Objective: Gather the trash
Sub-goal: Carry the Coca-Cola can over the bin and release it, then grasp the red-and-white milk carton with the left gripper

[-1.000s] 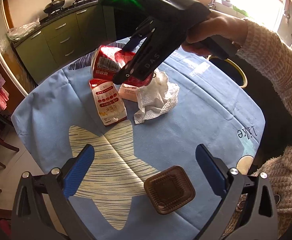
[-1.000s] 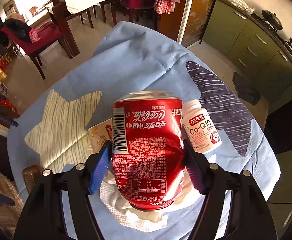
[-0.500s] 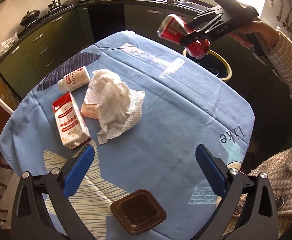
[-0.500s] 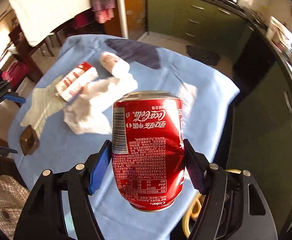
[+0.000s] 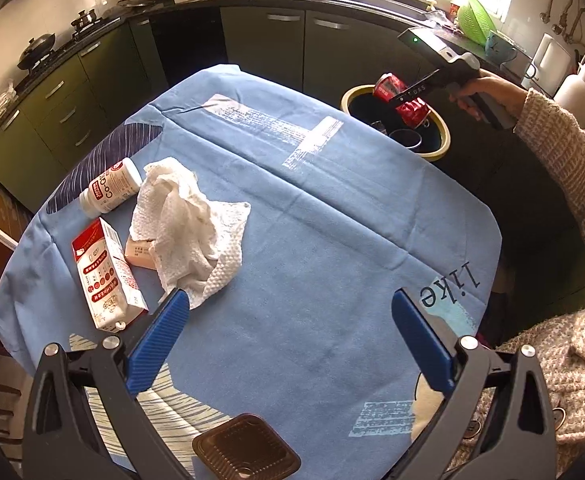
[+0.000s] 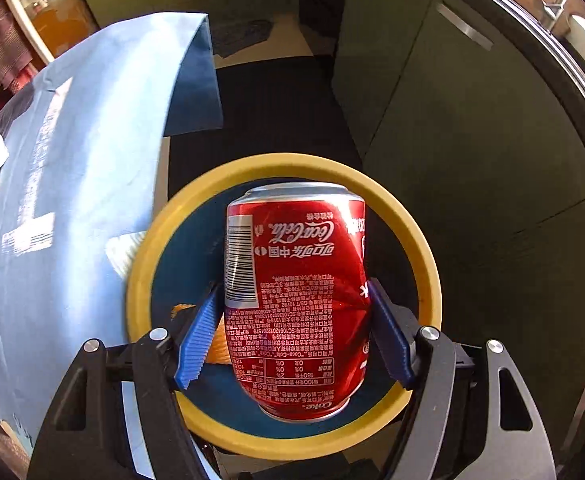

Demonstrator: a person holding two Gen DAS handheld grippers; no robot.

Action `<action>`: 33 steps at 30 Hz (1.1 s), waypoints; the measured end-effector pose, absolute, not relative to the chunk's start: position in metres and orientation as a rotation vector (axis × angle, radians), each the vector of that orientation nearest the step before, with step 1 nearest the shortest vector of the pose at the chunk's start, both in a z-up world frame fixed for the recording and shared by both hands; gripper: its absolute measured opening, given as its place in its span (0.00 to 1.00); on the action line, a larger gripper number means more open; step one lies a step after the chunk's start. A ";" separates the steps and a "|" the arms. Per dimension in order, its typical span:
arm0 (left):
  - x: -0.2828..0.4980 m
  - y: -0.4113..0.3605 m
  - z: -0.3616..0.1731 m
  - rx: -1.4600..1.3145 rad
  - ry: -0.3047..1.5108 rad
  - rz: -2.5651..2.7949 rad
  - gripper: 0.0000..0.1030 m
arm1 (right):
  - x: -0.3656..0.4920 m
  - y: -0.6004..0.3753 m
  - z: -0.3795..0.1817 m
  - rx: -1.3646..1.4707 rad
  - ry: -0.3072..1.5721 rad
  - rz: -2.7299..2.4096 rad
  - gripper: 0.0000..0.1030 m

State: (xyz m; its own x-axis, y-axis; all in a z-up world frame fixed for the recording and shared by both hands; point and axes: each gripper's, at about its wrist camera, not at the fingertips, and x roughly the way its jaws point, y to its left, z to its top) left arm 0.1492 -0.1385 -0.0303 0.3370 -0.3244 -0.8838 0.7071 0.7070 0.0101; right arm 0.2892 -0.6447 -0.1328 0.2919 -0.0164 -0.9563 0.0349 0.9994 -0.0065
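A red Coca-Cola can hangs upside down between the blue pads of my right gripper, directly above a yellow-rimmed trash bin. The jaws are opening; a crease shows on the can where the right pad was. In the left wrist view the same can and right gripper are over the bin beyond the table's far edge. My left gripper is open above the blue tablecloth, holding nothing. A crumpled paper towel, milk carton, white bottle and brown plastic tray lie on the table.
A small pink box lies half under the towel. The bin holds other trash, among it something orange. Green kitchen cabinets run behind the table and bin. A sleeve reaches in from the right.
My right gripper carried the can off the table to above the bin, and its pads have eased off the can. My left gripper shifted across the table; the brown tray now sits under it.
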 end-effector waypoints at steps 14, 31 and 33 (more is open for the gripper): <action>0.254 -0.082 -0.051 0.297 1.153 -0.369 0.94 | 0.237 -0.636 -0.087 0.096 1.182 0.020 0.69; 0.327 -0.033 -0.106 0.135 1.301 -0.107 0.94 | 0.242 -0.611 -0.099 0.073 1.205 0.099 0.69; 0.328 -0.035 -0.109 0.137 1.303 -0.105 0.89 | 0.242 -0.611 -0.101 0.073 1.214 0.103 0.69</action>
State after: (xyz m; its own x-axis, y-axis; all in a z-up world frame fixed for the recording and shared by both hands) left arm 0.3277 -0.0353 -0.1087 0.2619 0.0001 -0.9651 0.1541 0.9872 0.0419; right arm 0.2417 -0.6107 -0.1012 0.3459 0.1181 -0.9308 -0.0401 0.9930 0.1111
